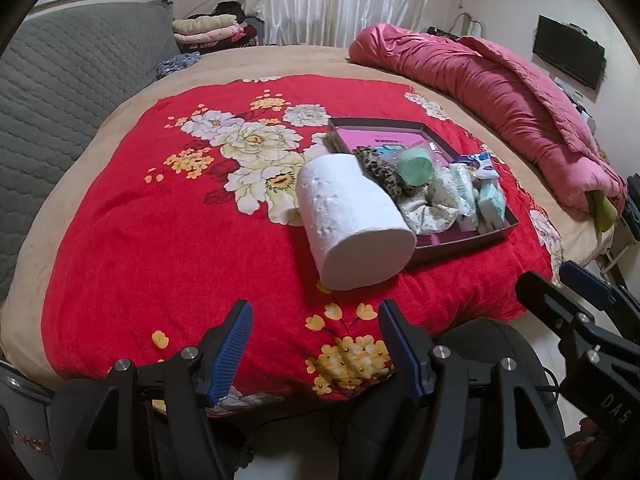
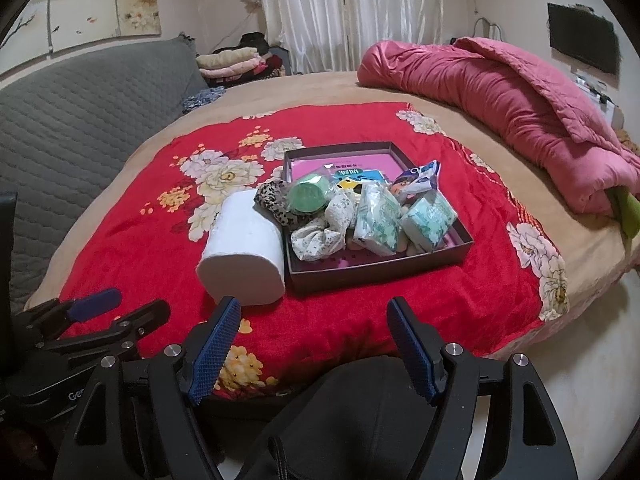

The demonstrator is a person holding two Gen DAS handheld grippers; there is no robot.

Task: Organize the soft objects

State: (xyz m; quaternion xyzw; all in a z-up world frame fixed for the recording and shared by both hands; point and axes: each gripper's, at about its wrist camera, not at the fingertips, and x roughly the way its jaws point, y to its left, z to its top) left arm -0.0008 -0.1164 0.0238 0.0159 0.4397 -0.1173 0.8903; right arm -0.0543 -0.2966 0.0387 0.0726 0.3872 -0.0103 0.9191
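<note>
A white paper roll [image 1: 352, 216] [image 2: 244, 248] lies on the red floral blanket, touching the left side of a dark shallow box [image 1: 472, 242] [image 2: 384, 272]. The box holds a green roll [image 1: 416, 166] [image 2: 308, 198], a leopard scrunchie [image 1: 380, 170] [image 2: 272, 200], a floral scrunchie [image 2: 320, 236] and tissue packs [image 1: 490, 200] [image 2: 428, 218]. My left gripper [image 1: 316, 344] is open and empty at the bed's near edge, short of the roll. My right gripper [image 2: 314, 344] is open and empty, in front of the box.
A rolled pink quilt [image 1: 500, 92] [image 2: 500, 92] lies along the bed's right side. A grey quilted headboard [image 1: 68, 92] [image 2: 80, 112] is at the left. Folded clothes [image 1: 212, 28] are stacked at the back. The floor [image 2: 580, 360] is on the right.
</note>
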